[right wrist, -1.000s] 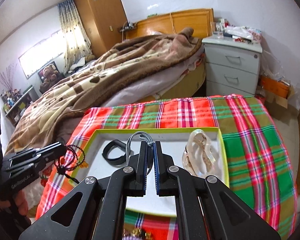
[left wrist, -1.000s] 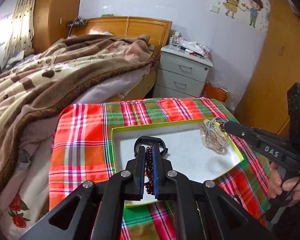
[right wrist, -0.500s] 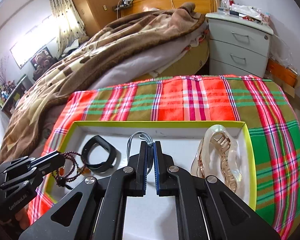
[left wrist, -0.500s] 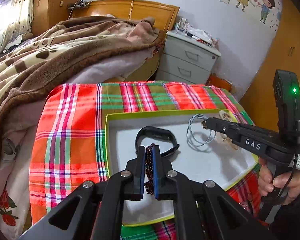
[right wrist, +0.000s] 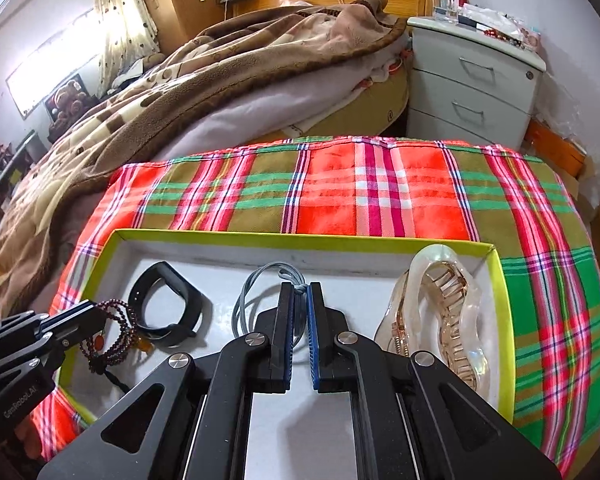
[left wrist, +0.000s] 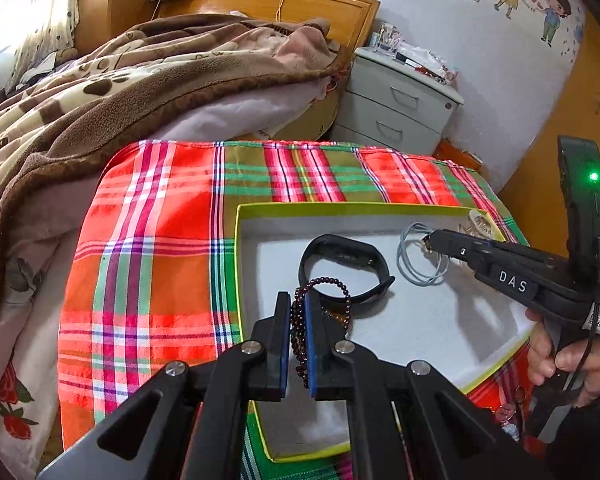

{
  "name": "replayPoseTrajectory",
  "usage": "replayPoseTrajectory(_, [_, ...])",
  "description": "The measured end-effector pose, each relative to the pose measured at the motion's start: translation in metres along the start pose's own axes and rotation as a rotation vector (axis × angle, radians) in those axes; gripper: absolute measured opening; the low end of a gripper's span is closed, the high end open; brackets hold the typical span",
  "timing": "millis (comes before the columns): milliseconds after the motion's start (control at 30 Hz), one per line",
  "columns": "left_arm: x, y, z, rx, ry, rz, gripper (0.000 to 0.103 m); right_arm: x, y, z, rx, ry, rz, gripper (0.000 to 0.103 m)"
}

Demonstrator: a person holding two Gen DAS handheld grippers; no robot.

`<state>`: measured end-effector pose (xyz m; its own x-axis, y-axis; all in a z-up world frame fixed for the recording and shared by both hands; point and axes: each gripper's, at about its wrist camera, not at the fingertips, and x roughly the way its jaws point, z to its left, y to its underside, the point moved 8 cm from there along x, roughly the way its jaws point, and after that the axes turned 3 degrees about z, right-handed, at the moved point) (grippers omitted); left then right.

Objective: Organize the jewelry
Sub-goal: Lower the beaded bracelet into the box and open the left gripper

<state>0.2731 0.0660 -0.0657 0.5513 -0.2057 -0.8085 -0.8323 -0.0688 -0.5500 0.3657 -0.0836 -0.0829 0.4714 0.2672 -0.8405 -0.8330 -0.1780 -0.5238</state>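
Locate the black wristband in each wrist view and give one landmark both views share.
Left wrist view: the black wristband lies mid-frame in the tray, just beyond the beaded bracelet.
Right wrist view: the wristband lies at the tray's left end, lower left of frame.
Shared landmark: the grey bedside cabinet.

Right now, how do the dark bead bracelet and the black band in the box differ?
The bead bracelet is a multi-strand loop of small dark-red beads; the black band is one smooth, wide strap. The bead bracelet is pinched in the shut jaws of the left gripper; the black band lies free on the floor of the box, with no gripper on it. The bracelet also carries orange beads and a dark tassel; the band is plain. Both are wrist-sized loops.
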Motion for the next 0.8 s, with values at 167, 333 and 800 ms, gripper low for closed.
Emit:
replayPoseTrajectory(167, [-0.002, 0.001, 0.001, 0.0, -0.009, -0.002, 0.008, 0.0, 0.0, 0.0, -0.003, 0.006, 0.001, 0.007])
replayPoseTrajectory(333, [-0.006, -0.003, 0.001, 0.005, -0.016, -0.015, 0.017, -0.002, -0.001, 0.002, -0.004, 0.018, -0.007, 0.012])
replayPoseTrajectory(800, [-0.033, 0.001, -0.004, 0.002, -0.022, -0.062, 0.037, -0.034, 0.002, 0.006, 0.006, -0.012, -0.075, 0.025])
